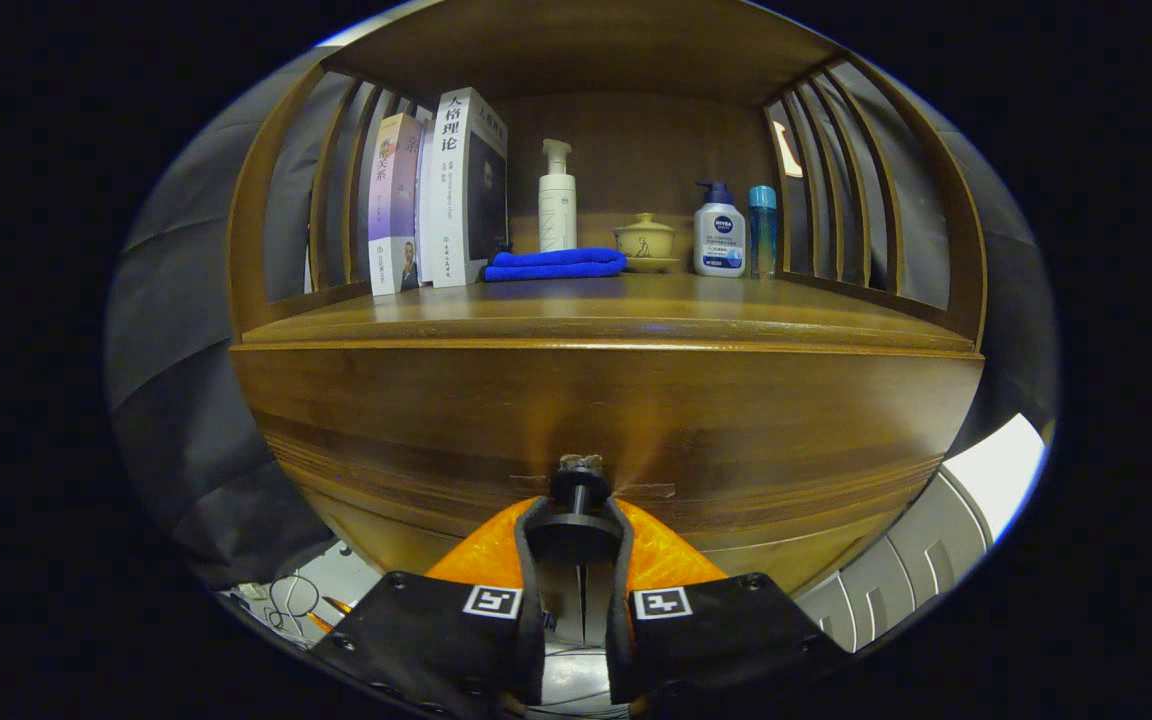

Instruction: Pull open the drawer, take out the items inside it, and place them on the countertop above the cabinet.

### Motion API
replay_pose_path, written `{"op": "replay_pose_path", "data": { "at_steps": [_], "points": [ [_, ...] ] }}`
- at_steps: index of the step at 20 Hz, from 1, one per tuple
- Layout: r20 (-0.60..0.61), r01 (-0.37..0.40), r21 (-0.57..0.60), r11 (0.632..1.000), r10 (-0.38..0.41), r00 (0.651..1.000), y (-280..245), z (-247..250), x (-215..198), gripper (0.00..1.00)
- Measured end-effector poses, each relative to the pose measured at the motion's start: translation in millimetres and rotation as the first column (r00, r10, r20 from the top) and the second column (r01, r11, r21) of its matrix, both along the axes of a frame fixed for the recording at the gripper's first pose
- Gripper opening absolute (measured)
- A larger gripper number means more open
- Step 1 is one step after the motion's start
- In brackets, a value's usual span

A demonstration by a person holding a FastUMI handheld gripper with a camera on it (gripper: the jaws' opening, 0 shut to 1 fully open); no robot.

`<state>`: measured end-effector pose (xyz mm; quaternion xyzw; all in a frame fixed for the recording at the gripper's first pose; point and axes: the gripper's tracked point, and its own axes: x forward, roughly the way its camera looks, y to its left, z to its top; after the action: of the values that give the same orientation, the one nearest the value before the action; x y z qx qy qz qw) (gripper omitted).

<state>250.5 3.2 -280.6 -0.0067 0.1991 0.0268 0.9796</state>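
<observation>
A brown wooden cabinet fills the scene, its drawer front (736, 420) right in front of me and flush with the cabinet. A small dark round knob (579, 483) sticks out of the drawer front. My gripper (577, 522) is shut on that knob, both fingers pressing its sides. Above the drawer runs the wooden countertop (636, 310), a shelf nook with slatted sides. The inside of the drawer is hidden.
On the countertop stand several upright books (436, 195) at the back left, a folded blue cloth (556, 264), a white pump bottle (557, 198), a small lidded ceramic pot (644, 238), a white-and-blue pump bottle (719, 232) and a slim blue bottle (762, 230). Its front strip is bare.
</observation>
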Motion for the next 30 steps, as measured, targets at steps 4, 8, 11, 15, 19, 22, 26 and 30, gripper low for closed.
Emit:
{"op": "replay_pose_path", "data": {
  "at_steps": [4,8,11,15,19,22,26,30],
  "points": [
    [0.01,-0.002,-0.009,1.0,0.003,1.0,-2,0,-16,0.27],
    [0.013,-0.009,-0.014,1.0,0.009,1.0,-2,0,-36,0.27],
    [0.022,-0.008,-0.013,1.0,0.009,1.0,-1,2,-53,0.27],
    [0.026,-0.022,-0.019,1.0,0.023,0.999,0,1,-79,0.27],
    [0.027,-0.038,-0.02,0.999,0.038,0.999,1,1,-104,0.27],
    [0.013,-0.052,-0.022,0.998,0.053,0.999,2,-5,-123,0.27],
    [0.011,-0.072,-0.031,0.997,0.072,0.997,3,-5,-145,0.27],
    [0.011,-0.085,-0.042,0.995,0.086,0.996,2,-6,-162,0.27]
  ]
}}
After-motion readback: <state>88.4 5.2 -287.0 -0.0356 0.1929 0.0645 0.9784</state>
